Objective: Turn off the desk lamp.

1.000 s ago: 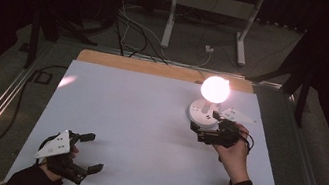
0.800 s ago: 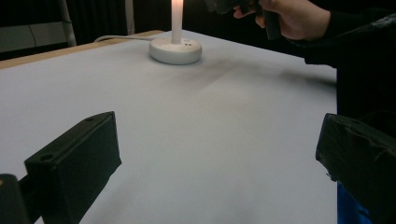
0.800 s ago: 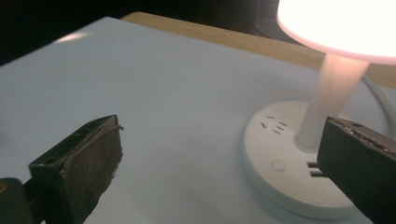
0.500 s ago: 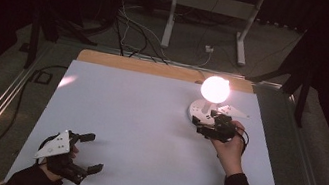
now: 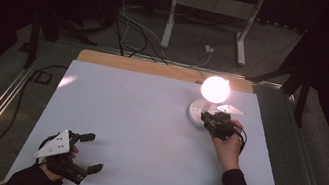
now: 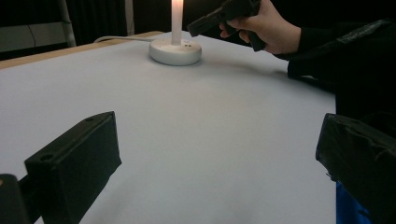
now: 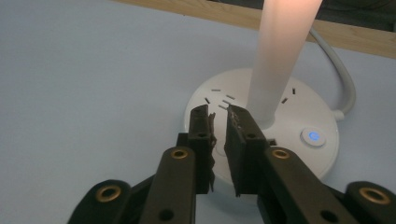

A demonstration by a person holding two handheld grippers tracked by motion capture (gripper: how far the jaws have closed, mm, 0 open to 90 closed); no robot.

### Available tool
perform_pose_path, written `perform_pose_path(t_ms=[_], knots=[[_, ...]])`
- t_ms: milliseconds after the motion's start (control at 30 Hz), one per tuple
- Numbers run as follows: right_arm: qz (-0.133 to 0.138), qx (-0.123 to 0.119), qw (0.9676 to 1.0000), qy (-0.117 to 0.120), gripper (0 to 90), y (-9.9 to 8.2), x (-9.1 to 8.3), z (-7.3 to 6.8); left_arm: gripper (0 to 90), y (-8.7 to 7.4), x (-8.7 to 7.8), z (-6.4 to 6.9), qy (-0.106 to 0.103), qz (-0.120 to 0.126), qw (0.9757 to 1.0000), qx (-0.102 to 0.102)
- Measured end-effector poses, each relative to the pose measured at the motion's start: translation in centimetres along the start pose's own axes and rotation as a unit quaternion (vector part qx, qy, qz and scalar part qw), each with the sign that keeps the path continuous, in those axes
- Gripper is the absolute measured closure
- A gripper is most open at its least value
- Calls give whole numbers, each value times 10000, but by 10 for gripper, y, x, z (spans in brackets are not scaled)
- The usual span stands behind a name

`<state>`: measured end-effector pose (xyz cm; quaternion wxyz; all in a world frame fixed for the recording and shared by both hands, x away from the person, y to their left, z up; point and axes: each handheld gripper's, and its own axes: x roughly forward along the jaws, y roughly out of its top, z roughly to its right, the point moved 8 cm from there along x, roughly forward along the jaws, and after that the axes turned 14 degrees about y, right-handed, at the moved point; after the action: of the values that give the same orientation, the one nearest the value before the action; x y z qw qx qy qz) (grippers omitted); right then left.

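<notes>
A small white lamp is seen toward the far right part of the bench, lit. Its base is a low, smooth round disc of white plastic, marked with short dark slots and fitted with a round button ringed in blue light. From the disc a slim, glowing stem rises upright to a bright round globe. A white cable is led from the base's far side toward the wooden strip at the bench's back edge.

The right gripper is held just over the near part of the base; its black jaws, with worn, ragged pads, have just been closing and are seen nearly shut, a narrow gap between them and nothing held. Whether the tips touch the base cannot be told. Its grey plate lies just beside the globe in the high view.

The left gripper is held near the bench's front left corner, well apart from the lamp, its blocky jaws spread wide and empty.

The bench top is a flat, matt white sheet, bare between the two grippers. Beyond the back edge, a dark floor with cables and a white stand is seen.
</notes>
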<state>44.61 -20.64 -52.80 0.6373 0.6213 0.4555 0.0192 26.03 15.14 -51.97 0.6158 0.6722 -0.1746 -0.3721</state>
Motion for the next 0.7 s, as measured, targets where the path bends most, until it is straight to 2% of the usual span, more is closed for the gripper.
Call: perform_pose_path(t_ms=[167, 300, 700], knots=[[-71, 1, 9999, -103, 864, -2, 4, 4, 4, 0, 0, 0, -1, 0, 10000, -5], [-156, 148, 9997, -117, 891, -5, 9, 6, 5, -1, 0, 0, -4, -36, 10000, -42], [-214, 253, 9992, -232, 899, -9, 18, 10, 5, -1, 1, -2, 37, -25, 10000, -45]])
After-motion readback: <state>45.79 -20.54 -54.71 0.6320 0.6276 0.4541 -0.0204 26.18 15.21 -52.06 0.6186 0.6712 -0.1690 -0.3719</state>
